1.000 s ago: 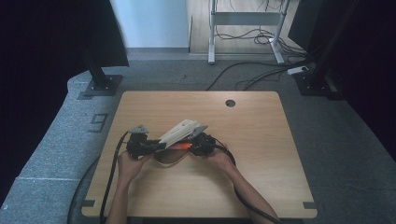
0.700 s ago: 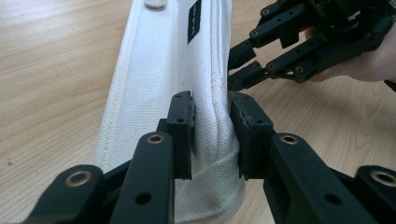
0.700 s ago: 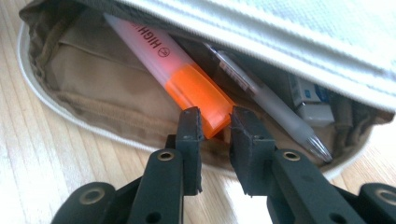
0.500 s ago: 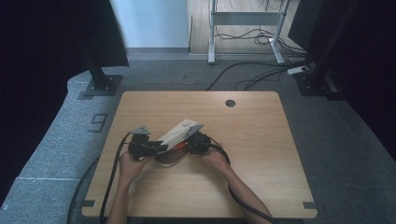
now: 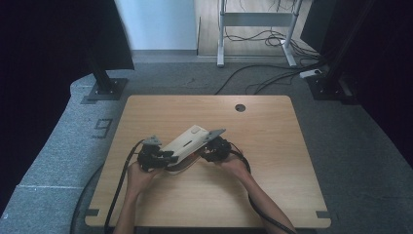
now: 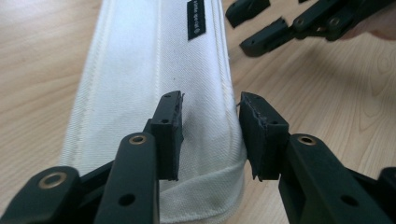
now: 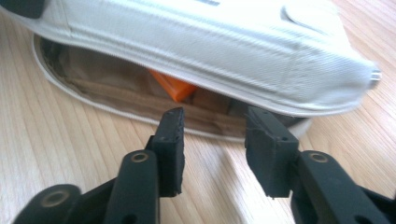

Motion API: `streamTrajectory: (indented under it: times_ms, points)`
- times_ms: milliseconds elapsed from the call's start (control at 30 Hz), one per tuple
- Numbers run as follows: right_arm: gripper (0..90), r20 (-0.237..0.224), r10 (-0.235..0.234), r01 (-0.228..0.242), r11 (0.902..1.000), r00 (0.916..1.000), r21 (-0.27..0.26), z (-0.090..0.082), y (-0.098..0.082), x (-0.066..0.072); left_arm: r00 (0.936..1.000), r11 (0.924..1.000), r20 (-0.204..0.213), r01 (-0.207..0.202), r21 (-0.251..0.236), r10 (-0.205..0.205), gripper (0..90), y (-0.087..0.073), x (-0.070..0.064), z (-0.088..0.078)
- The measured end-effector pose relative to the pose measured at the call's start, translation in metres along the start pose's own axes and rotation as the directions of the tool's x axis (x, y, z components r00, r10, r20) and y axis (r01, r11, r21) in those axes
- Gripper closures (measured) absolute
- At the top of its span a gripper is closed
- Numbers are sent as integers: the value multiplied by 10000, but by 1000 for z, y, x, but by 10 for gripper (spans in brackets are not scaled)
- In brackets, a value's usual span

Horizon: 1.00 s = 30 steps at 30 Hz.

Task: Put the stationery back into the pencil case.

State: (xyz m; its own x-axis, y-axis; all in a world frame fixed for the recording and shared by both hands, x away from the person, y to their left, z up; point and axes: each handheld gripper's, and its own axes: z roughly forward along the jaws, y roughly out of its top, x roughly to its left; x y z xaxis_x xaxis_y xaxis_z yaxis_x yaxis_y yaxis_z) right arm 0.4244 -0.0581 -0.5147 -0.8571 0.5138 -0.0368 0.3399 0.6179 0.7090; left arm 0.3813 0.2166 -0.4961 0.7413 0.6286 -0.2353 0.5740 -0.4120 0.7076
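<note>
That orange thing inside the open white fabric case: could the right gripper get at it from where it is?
Probably yes. The right gripper has just been opening, jaws apart with nothing between them, aimed at the gap of the white fabric case. The orange thing shows in that gap, though the overhanging lid leaves little room.

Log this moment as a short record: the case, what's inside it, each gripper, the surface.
case: white fabric pencil case, lid raised, open along one side
inside: brown lining; an orange thing, partly hidden
left gripper: jaws apart over the case's end, pads not pressing; they have just been opening
right gripper: jaws apart before the open side, nothing between them; just been opening
surface: wooden table
</note>
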Motion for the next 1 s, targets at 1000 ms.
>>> streamTrajectory:
  times_ms: [1000]
  points:
    - [258, -143, 498, -503, 9982, 9987, -338, -28, -18, -4, 9990, 9973, -222, -392, -620, 379, 265, -6, -13, -1]
